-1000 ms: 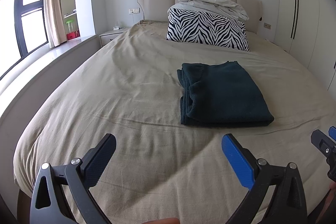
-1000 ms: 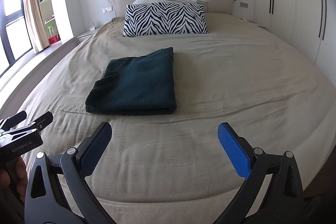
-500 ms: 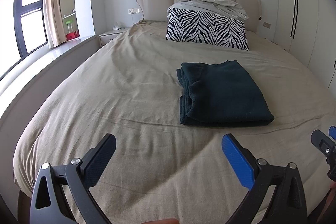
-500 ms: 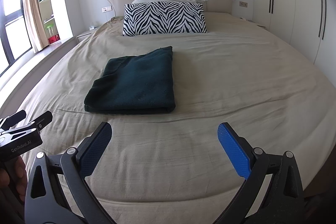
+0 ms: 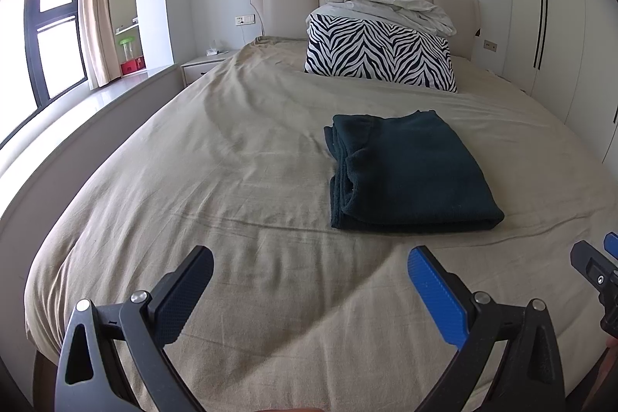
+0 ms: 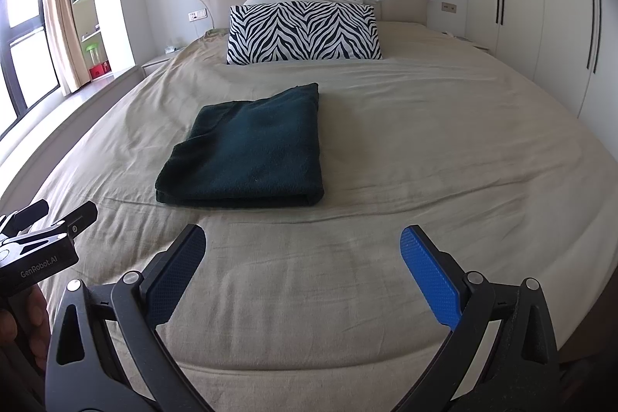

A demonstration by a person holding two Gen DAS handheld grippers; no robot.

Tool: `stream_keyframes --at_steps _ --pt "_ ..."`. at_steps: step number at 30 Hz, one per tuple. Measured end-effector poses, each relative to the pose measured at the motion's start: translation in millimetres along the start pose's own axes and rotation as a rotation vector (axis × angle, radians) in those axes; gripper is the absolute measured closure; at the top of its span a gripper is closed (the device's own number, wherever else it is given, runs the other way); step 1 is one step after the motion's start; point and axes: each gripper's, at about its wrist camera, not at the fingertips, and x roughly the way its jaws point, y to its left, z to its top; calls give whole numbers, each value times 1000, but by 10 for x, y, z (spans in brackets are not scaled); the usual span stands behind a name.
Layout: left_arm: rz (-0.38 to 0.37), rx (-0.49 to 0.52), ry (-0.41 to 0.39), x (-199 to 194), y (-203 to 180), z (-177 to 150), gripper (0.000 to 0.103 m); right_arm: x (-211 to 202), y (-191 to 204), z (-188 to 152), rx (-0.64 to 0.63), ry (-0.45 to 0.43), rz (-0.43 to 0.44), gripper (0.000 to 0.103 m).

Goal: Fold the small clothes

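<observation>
Dark-green garment is laid folded flat mid-bed on the beige sheet, apart from both tools; left gripper and right gripper are held spread wide, nothing grasped; folding judged done.

**Black frames, blue pads**

Each tool, left and right, has black triangular arms with cut-outs, silver pivot screws and textured blue pads. The left tool's body, seen from the right one, reads "GenRobot.AI" in white; bare skin shows beneath.
</observation>
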Motion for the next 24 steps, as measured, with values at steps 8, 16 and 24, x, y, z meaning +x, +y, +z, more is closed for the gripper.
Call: stream_keyframes --at_steps 8,16,24 --pt "-2 2 3 6 4 7 0 3 6 -10 0 2 1 0" --pt "-6 6 7 25 3 -3 0 13 29 -52 -1 8 8 0" --pt "-11 14 2 33 14 -6 0 28 25 -64 3 13 9 0"
